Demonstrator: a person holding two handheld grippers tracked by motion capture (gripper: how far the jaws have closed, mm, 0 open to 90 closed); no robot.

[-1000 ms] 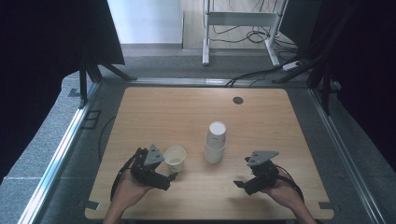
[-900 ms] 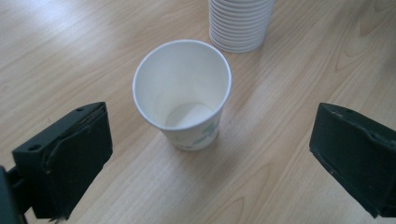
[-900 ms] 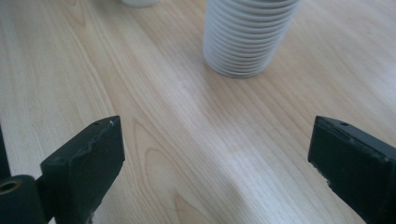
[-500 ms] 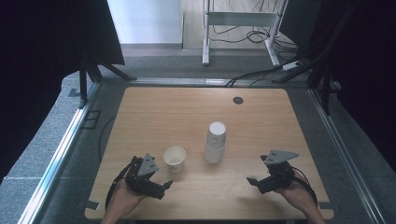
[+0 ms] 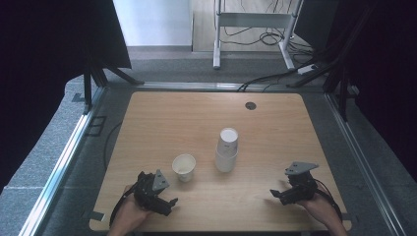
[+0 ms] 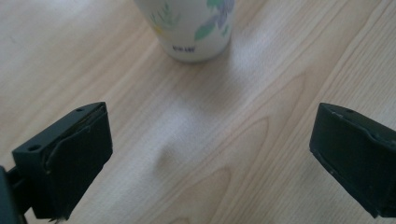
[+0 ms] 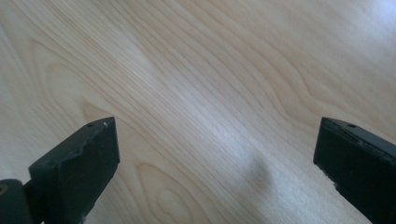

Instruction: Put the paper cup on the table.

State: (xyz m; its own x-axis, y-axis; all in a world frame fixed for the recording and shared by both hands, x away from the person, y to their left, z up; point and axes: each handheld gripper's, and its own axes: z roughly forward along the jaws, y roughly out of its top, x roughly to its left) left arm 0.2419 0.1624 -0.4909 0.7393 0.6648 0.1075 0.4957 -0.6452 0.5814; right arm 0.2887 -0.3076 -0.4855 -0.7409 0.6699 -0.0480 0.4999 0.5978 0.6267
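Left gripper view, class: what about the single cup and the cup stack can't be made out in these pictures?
- Single cup: rim and upper body cut off by the top edge in the left gripper view.
- Its print: blurred, unreadable.
- Single cup in the high view: pattern too small to see.
- Cup stack: number of cups too small to count.

A light wooden table (image 5: pixel 162 118) with rounded corners and a small dark round grommet (image 5: pixel 251 105) near its far edge is seen from above. It is bordered by grey carpeted floor (image 5: pixel 59 128) and aluminium rails (image 5: pixel 64 162). Black curtains (image 5: pixel 44 49) are hung at both sides. Beyond the far edge, a white metal frame (image 5: pixel 255 22) and black cables (image 5: pixel 275 76) are lit by daylight.
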